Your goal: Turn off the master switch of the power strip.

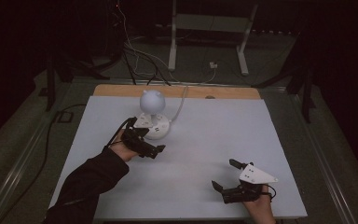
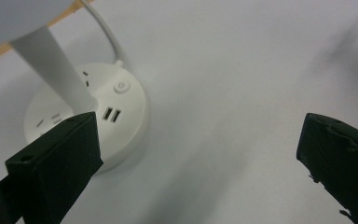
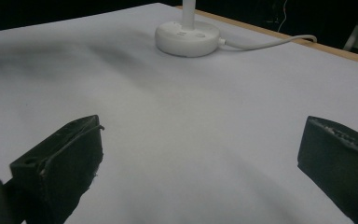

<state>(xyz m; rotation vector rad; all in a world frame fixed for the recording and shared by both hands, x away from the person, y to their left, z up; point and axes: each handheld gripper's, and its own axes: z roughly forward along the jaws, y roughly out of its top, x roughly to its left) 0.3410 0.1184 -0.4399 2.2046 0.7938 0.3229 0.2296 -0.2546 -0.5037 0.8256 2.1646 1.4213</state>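
we see the lamp (image 1: pixel 152 116) standing at the far middle of the bench (image 1: pixel 261 140); our left claw (image 1: pixel 154 150) sits just beside its base, jaws wide and empty; our right claw (image 1: pixel 227 175) rests open near the front; whatever press or grip is meant looks either finished or not begun.

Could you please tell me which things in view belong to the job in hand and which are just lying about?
Part of the job:
- desk lamp, on its round white base with sockets and a button
- left gripper, open, right beside the base
- lamp cable

Just lying about:
- right gripper, open, idle near the table's front edge
- white metal stand on the floor behind the table
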